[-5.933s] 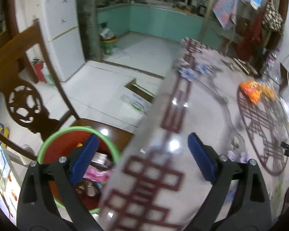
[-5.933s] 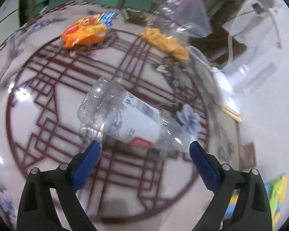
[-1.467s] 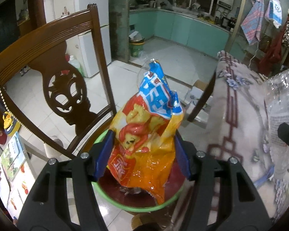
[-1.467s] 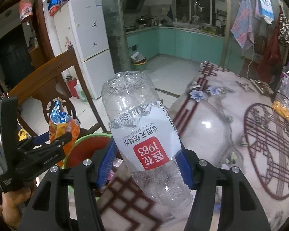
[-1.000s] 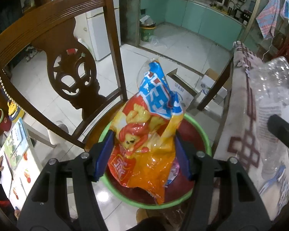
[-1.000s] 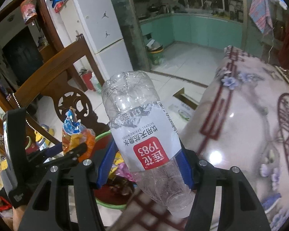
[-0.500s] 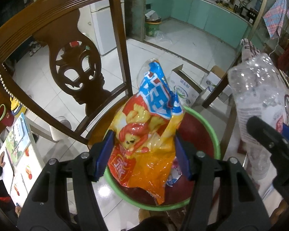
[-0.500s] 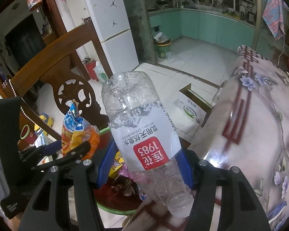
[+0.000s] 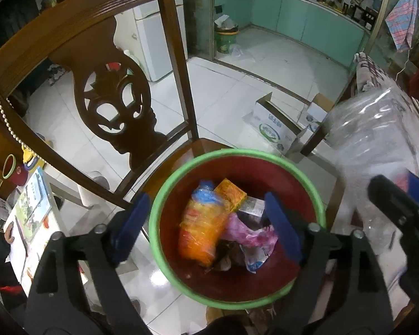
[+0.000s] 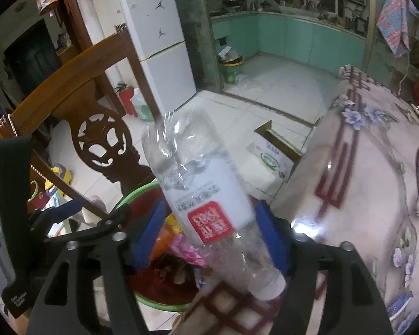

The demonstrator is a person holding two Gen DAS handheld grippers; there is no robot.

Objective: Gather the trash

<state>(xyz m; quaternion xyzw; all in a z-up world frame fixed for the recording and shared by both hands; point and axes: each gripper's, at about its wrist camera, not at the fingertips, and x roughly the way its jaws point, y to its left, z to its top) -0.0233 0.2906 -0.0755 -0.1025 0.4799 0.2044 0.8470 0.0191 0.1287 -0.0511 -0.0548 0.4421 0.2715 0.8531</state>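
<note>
I count one bin (image 9: 164,189), one bottle (image 10: 206,195), one orange bag (image 9: 201,231), one pink wrapper (image 9: 248,233), one chair (image 9: 69,42), two boxes (image 9: 273,131) and two grippers (image 9: 206,223).

left claw (image 9: 206,223): tilted down, just spread wide, nothing between | right claw (image 10: 209,234): tilted down, just widening

- From the left wrist we look steeply down, close over the green-rimmed bin (image 9: 164,195) on the wooden chair (image 9: 78,39).
- From the right wrist we face the same way from the table (image 10: 377,195) side.
- We share bin, chair, cardboard box (image 9: 276,128) and kitchen floor.
</note>
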